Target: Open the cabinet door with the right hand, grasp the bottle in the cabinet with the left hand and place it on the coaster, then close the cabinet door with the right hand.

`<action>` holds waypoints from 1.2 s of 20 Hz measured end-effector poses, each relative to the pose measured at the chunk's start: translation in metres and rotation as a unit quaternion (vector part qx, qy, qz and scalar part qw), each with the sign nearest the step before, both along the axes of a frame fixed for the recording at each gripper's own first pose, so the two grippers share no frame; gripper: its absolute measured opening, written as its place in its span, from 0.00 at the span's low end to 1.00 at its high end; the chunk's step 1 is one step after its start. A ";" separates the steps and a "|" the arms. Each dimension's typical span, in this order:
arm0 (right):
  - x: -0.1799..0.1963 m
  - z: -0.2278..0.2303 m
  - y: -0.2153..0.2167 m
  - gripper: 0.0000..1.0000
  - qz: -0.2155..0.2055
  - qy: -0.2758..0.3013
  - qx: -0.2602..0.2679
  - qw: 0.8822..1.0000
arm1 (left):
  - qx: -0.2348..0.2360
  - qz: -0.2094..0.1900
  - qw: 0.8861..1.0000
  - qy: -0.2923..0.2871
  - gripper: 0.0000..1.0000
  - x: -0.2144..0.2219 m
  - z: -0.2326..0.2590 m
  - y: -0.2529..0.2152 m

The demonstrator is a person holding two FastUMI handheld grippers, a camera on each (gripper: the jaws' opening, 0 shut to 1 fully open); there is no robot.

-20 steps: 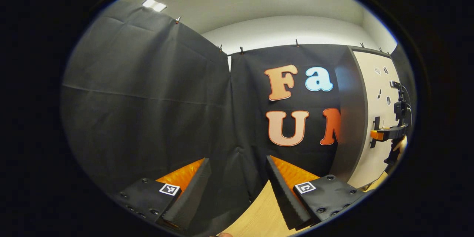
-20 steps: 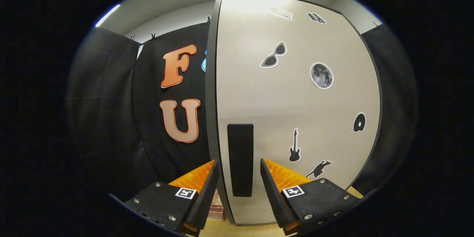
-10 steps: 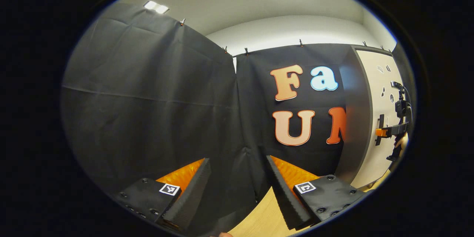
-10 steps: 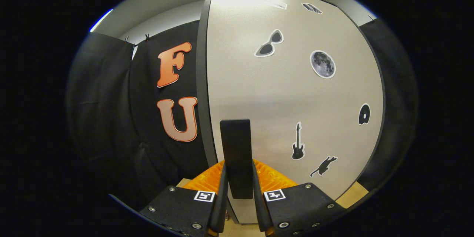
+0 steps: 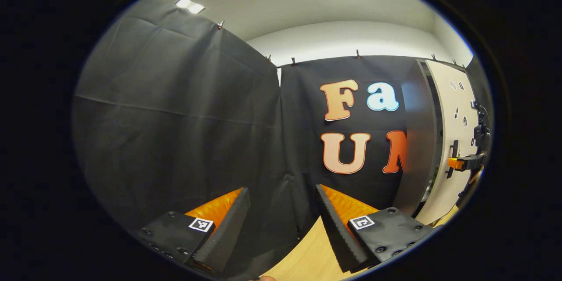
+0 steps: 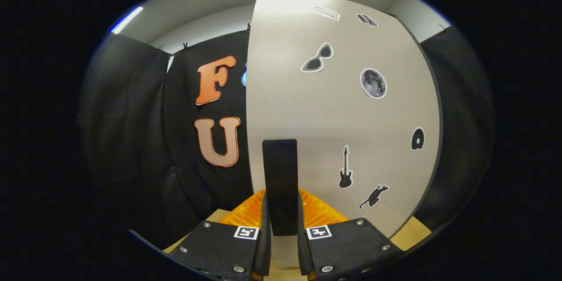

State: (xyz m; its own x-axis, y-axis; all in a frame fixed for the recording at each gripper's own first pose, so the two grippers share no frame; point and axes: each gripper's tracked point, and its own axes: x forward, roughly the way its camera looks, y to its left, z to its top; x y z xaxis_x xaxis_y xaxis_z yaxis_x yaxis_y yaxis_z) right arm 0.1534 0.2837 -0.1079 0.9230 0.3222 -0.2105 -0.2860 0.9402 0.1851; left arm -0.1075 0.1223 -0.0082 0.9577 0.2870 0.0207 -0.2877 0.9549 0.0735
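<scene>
The pale cabinet door (image 6: 342,118), dotted with small stickers, stands right in front of the right gripper view. My right gripper (image 6: 281,204) is shut on its upright black handle (image 6: 279,171), one finger on each side. In the left gripper view the cabinet (image 5: 417,140) stands at the far right with its door (image 5: 454,114) swung slightly out, a dark gap along the edge. The right gripper (image 5: 461,163) shows there on the handle. My left gripper (image 5: 281,193) is open and holds nothing, facing the black cloth wall. The door hides the cabinet's inside.
A light wooden table top (image 5: 307,254) lies under the left gripper and runs to the cabinet's foot (image 6: 412,232). Black cloth walls close the booth on the left and behind.
The right gripper's fingers closed on the door handle. The door has since swung a little outward, opening a gap at its edge. The left gripper stayed nearly still.
</scene>
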 end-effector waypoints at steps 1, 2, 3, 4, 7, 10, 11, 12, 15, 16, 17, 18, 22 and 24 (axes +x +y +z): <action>-0.003 0.002 -0.002 0.25 0.003 -0.001 0.002 1.000 | -0.003 -0.004 1.000 -0.002 0.97 0.000 0.000 -0.002; -0.005 0.004 -0.005 0.25 0.005 -0.001 0.004 1.000 | -0.006 -0.009 1.000 -0.002 0.96 0.002 0.001 -0.005; -0.007 0.006 -0.008 0.25 0.006 -0.001 0.006 1.000 | -0.009 -0.013 1.000 -0.003 0.97 0.004 0.001 -0.008; -0.008 0.006 -0.009 0.25 0.008 -0.001 0.007 1.000 | -0.009 -0.017 1.000 -0.002 0.97 0.006 0.000 -0.012; -0.014 0.008 -0.013 0.22 0.005 -0.001 0.034 0.999 | -0.004 -0.023 1.000 0.005 0.97 0.016 -0.005 -0.020; -0.020 0.009 -0.019 0.21 0.009 -0.001 0.030 1.000 | 0.006 -0.041 0.999 0.013 0.97 0.027 -0.008 -0.040; -0.021 0.010 -0.020 0.21 0.011 -0.001 0.031 0.999 | 0.007 -0.050 0.999 0.012 0.97 0.032 -0.008 -0.048; -0.023 0.009 -0.022 0.21 0.013 0.003 0.035 0.999 | 0.007 -0.060 0.998 0.012 0.97 0.037 -0.009 -0.056; -0.028 0.010 -0.027 0.21 0.009 0.005 0.042 0.999 | -0.002 -0.084 0.996 0.019 0.96 0.053 -0.019 -0.078; -0.029 0.010 -0.029 0.21 0.009 0.004 0.037 0.999 | -0.004 -0.092 0.995 0.024 0.97 0.056 -0.023 -0.084; -0.030 0.010 -0.032 0.21 0.008 0.004 0.033 0.999 | -0.004 -0.101 0.995 0.027 0.97 0.061 -0.025 -0.093; -0.032 0.010 -0.034 0.21 0.007 0.004 0.031 0.999 | -0.003 -0.109 0.994 0.028 0.97 0.064 -0.027 -0.100; -0.035 0.010 -0.045 0.21 0.001 -0.003 0.015 1.000 | -0.004 -0.136 0.990 0.029 0.96 0.076 -0.030 -0.126; -0.036 0.010 -0.053 0.21 -0.010 -0.002 0.003 1.000 | -0.012 -0.152 0.988 0.027 0.96 0.080 -0.028 -0.141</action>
State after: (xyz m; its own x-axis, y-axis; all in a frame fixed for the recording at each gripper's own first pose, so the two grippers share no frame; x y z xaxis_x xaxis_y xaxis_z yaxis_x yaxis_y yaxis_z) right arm 0.1173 0.2305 -0.0984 0.9299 0.3057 -0.2048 -0.2686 0.9444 0.1898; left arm -0.0275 -0.0192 -0.0364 0.9992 -0.0152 -0.0365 0.0173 0.9982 0.0580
